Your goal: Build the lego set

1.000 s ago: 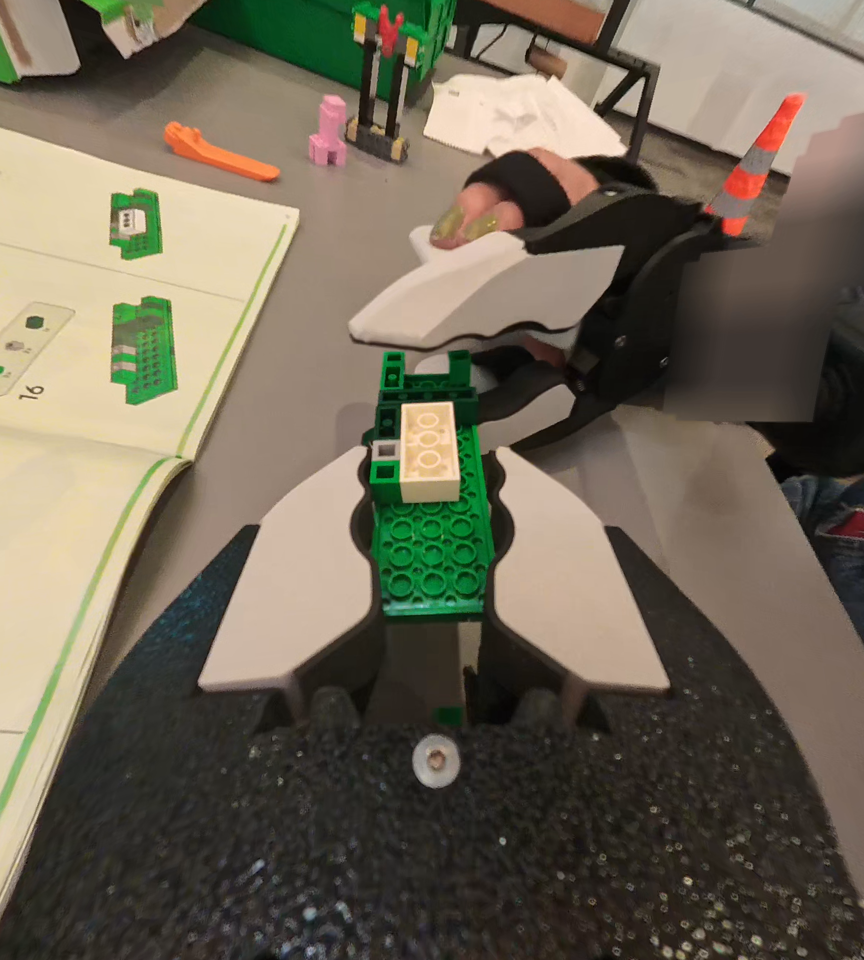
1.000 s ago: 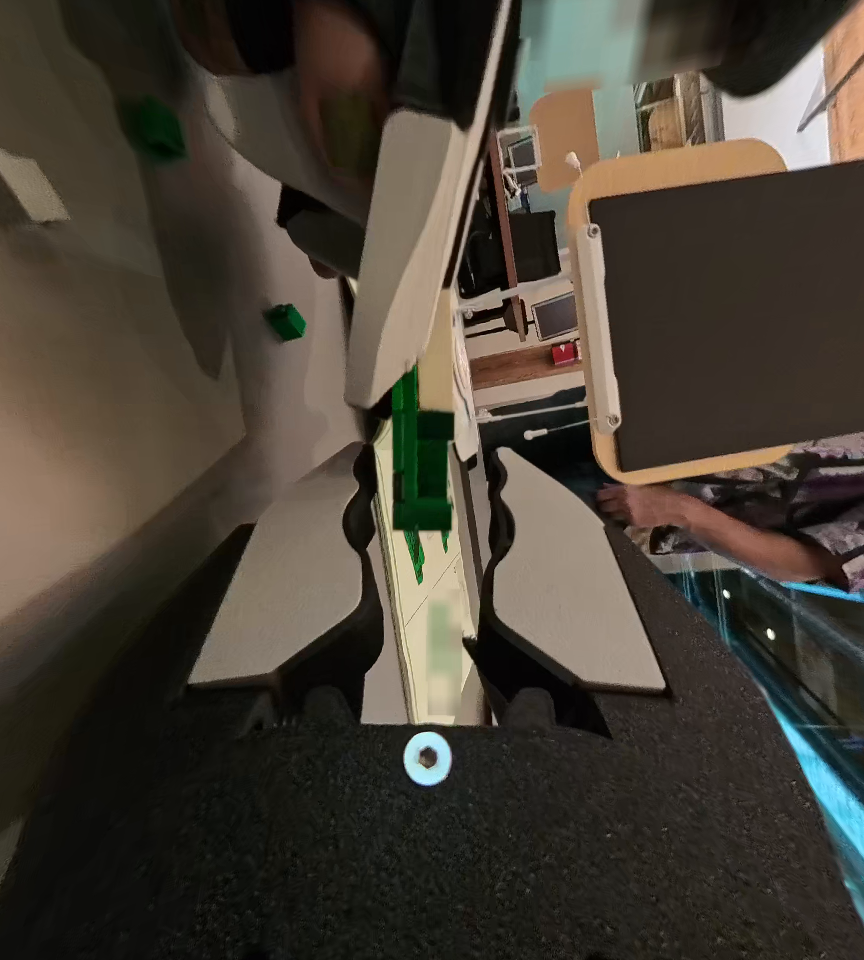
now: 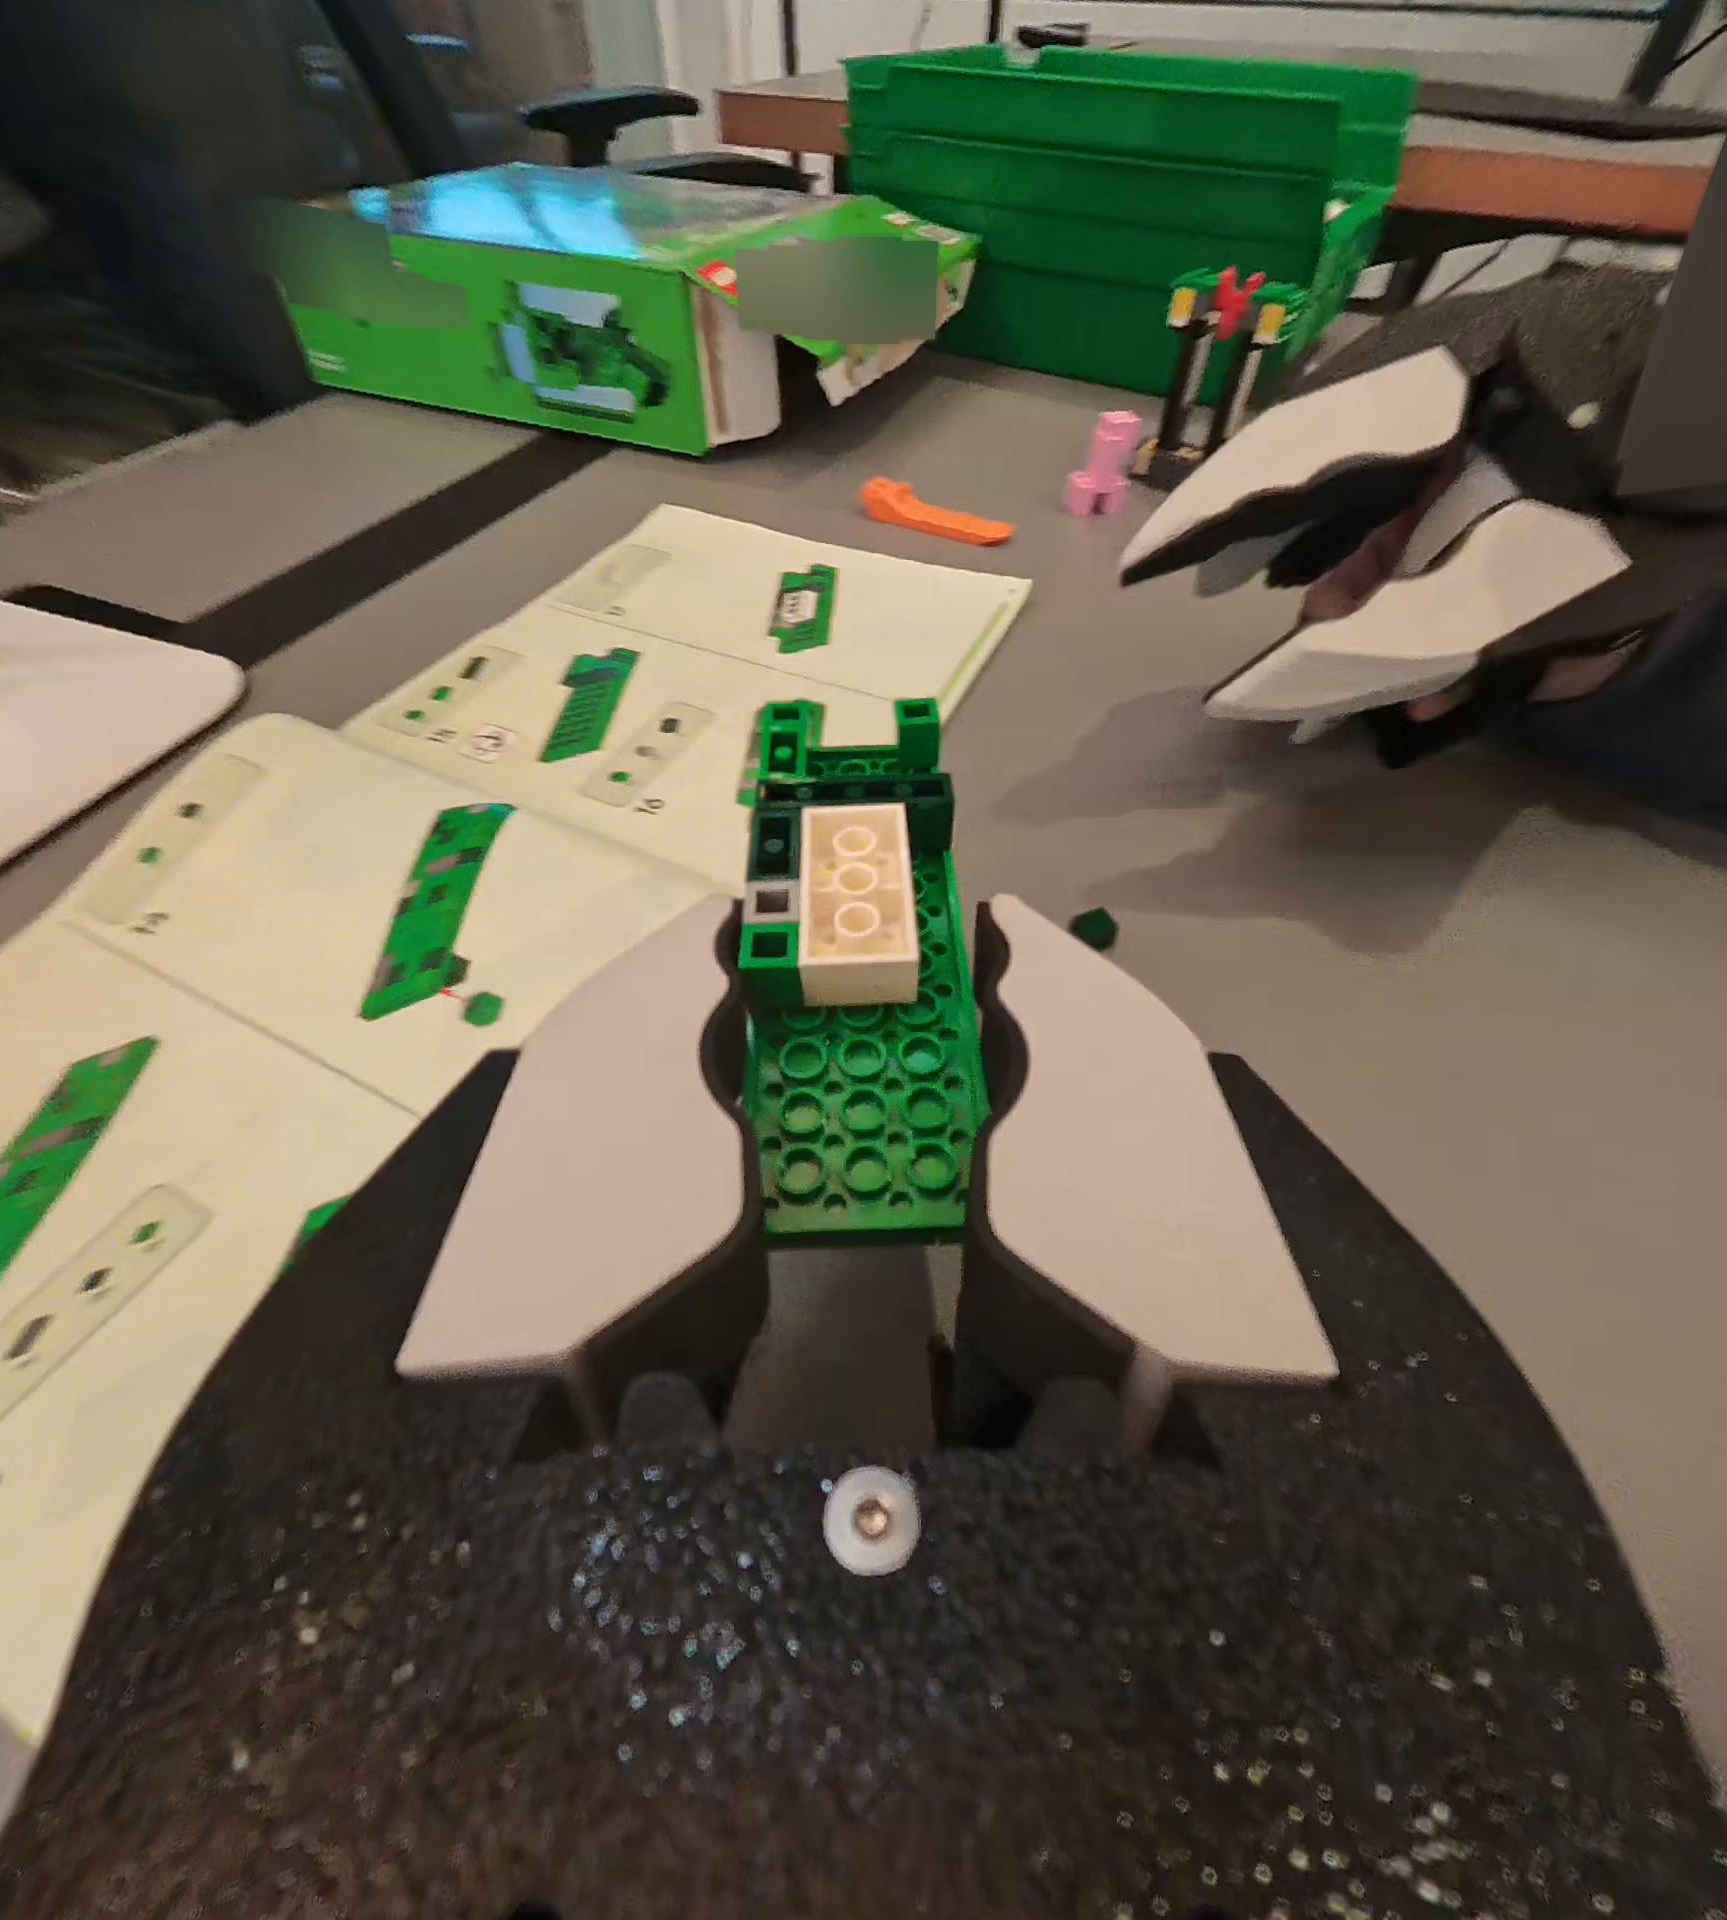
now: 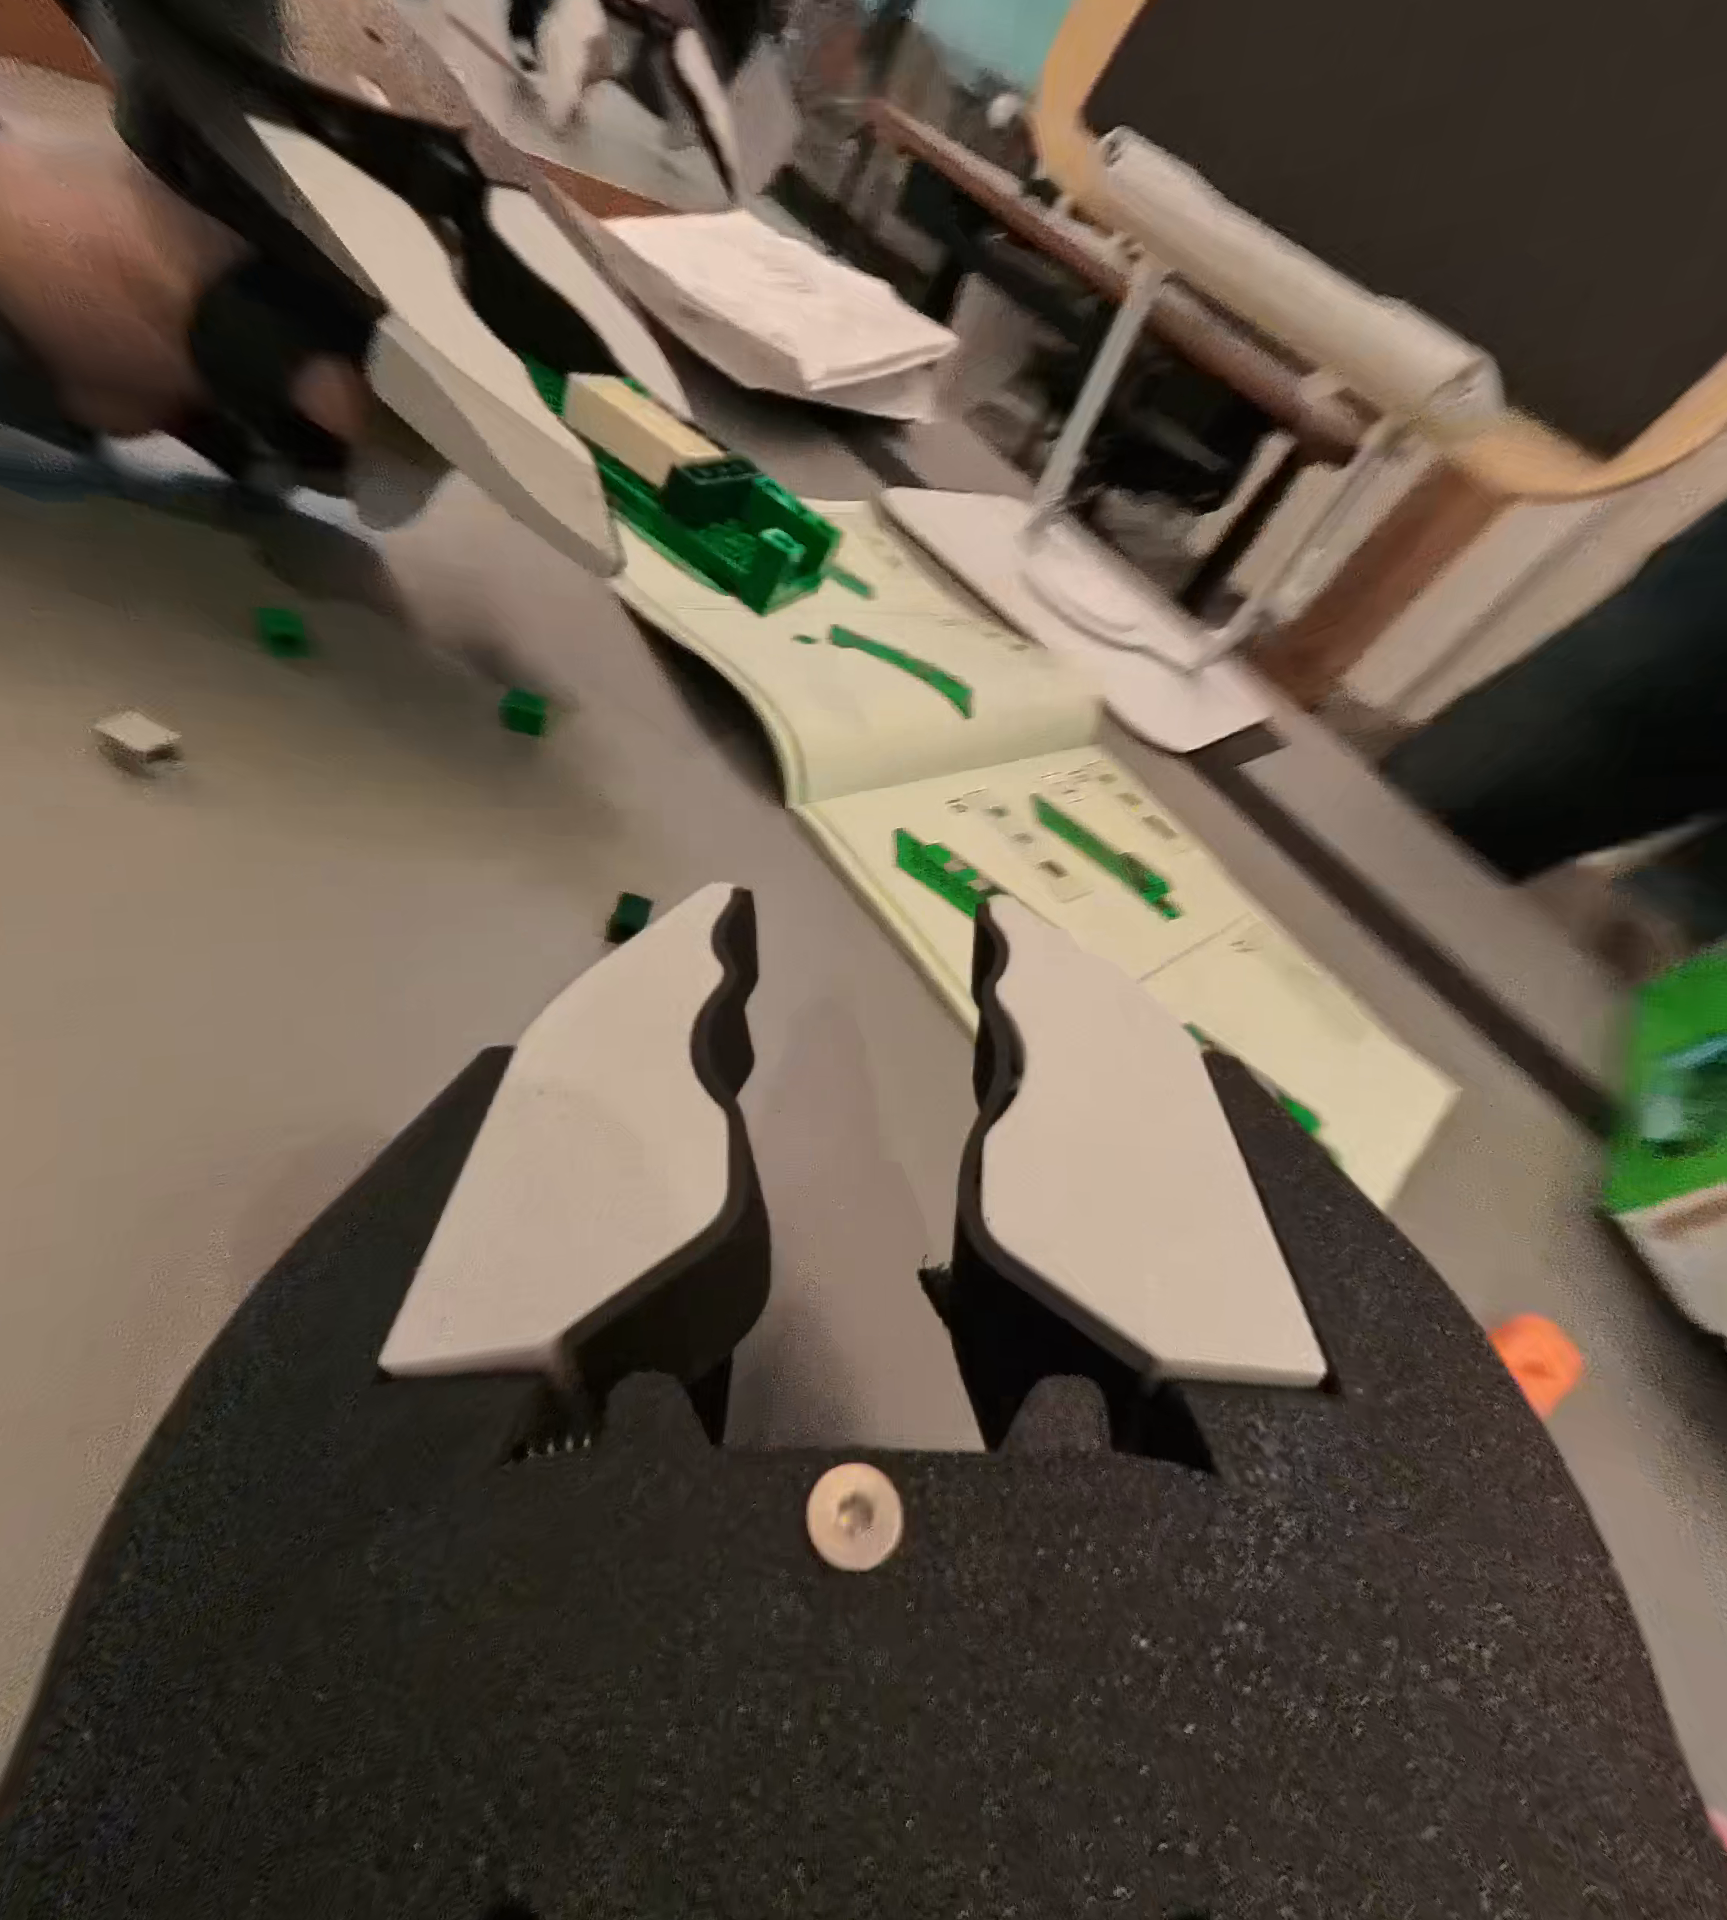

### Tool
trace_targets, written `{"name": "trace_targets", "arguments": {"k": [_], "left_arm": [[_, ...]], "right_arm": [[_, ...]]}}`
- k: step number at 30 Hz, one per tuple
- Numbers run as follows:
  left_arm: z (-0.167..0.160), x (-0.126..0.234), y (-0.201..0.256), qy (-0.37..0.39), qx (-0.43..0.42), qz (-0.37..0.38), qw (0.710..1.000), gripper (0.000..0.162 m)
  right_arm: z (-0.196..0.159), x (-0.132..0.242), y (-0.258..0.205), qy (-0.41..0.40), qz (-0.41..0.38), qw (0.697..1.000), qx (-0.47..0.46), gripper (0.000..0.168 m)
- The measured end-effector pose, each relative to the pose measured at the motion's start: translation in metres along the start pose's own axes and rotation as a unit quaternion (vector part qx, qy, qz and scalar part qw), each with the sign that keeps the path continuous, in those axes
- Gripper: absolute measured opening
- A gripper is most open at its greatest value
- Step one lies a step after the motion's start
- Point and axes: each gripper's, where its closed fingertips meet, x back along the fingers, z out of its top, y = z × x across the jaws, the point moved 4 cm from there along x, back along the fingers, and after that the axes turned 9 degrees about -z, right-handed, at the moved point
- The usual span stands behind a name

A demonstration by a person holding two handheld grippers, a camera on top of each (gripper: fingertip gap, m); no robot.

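Left claw (image 3: 857,914), clenched on the near end of a green Lego assembly (image 3: 864,1081), which is held studs-up and level above the grey tabletop (image 3: 1358,1091); a cream brick (image 3: 857,902) sits on the assembly's far half, flanked on its left by small green and grey pieces. Right claw (image 4: 864,920), released, its fingers apart with nothing between them, held off to the right of the assembly and well apart from it. Beneath and to the left of the assembly, an open instruction booklet (image 3: 339,935) lies flat on the tabletop. A small dark green piece (image 3: 1093,925) rests on the tabletop just right of the left claw; the right wrist view shows several further loose green pieces and one grey piece (image 4: 140,740) scattered nearby. Beyond the booklet: an orange brick separator (image 3: 932,511), a pink figure (image 3: 1103,464), and a small black post structure (image 3: 1207,374) with red and yellow tops. Farthest: a torn-open green set box (image 3: 547,322) and stacked green bins (image 3: 1129,197).
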Motion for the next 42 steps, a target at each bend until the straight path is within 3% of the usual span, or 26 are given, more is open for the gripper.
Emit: {"name": "trace_targets", "arguments": {"k": [5,13,20,26,31,42], "left_arm": [[0.003,0.002,-0.003,0.007,-0.052,0.077,0.996,0.041],[0.008,0.012,-0.005,0.046,-0.051,0.111,0.991,0.041],[0.007,0.013,-0.002,0.039,-0.062,0.114,0.991,0.041],[0.000,0.002,0.005,-0.010,-0.107,0.113,0.988,0.041],[-0.004,-0.004,0.010,-0.041,-0.141,0.112,0.983,0.041],[0.001,0.003,0.011,-0.006,-0.125,0.111,0.986,0.041]], "right_arm": [[0.002,-0.003,-0.001,-0.007,0.020,0.999,-0.040,0.034],[0.001,-0.018,-0.015,-0.064,0.024,0.997,-0.040,0.025],[0.016,-0.009,0.005,0.032,-0.085,0.993,-0.073,0.022],[0.021,-0.008,0.012,0.068,-0.092,0.986,-0.121,0.020],[0.022,-0.014,0.010,0.067,-0.090,0.987,-0.115,0.019],[0.027,-0.030,-0.005,0.052,-0.083,0.995,-0.036,0.018]]}}
